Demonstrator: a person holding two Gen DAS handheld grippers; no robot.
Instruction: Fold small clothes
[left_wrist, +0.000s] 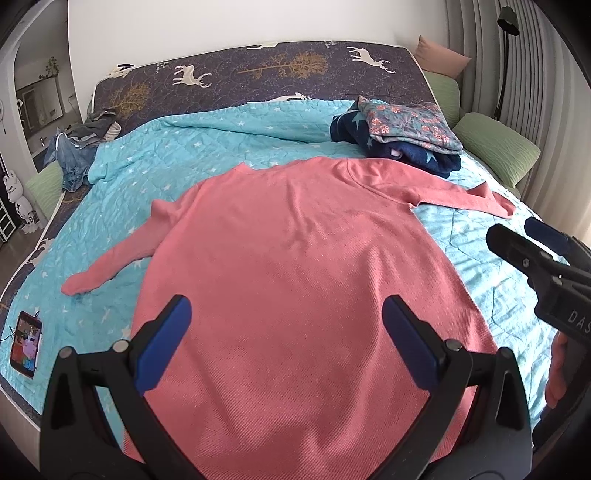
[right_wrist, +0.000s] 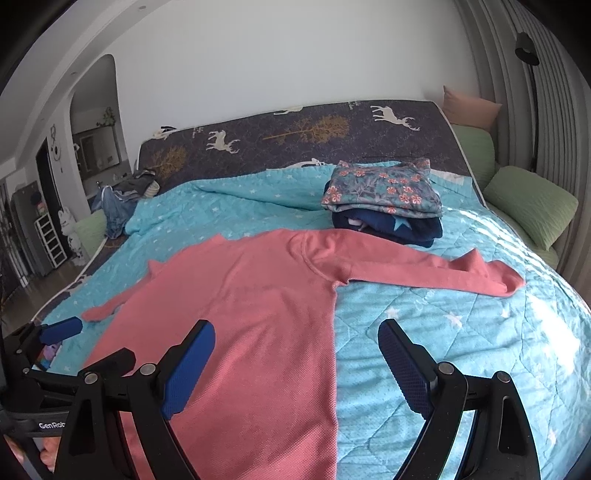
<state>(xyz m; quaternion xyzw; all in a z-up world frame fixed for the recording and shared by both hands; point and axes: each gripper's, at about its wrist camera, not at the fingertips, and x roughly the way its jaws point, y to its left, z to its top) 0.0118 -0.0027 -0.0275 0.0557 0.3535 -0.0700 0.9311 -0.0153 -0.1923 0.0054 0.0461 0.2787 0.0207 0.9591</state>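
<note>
Both the left gripper (left_wrist: 286, 332) and right gripper (right_wrist: 297, 365) hover wide-jawed over the pink sweater (left_wrist: 295, 266); pinching its lower-frame hem risks snagging the turquoise quilt (right_wrist: 443, 332).

A pink knit long-sleeved sweater (left_wrist: 295, 266) lies flat on the turquoise star-print quilt (left_wrist: 207, 147), a stack of folded clothes (left_wrist: 402, 129) behind it.

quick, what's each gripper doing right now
Left gripper: open, holding nothing, over the pink top.
Right gripper: open, holding nothing.
</note>
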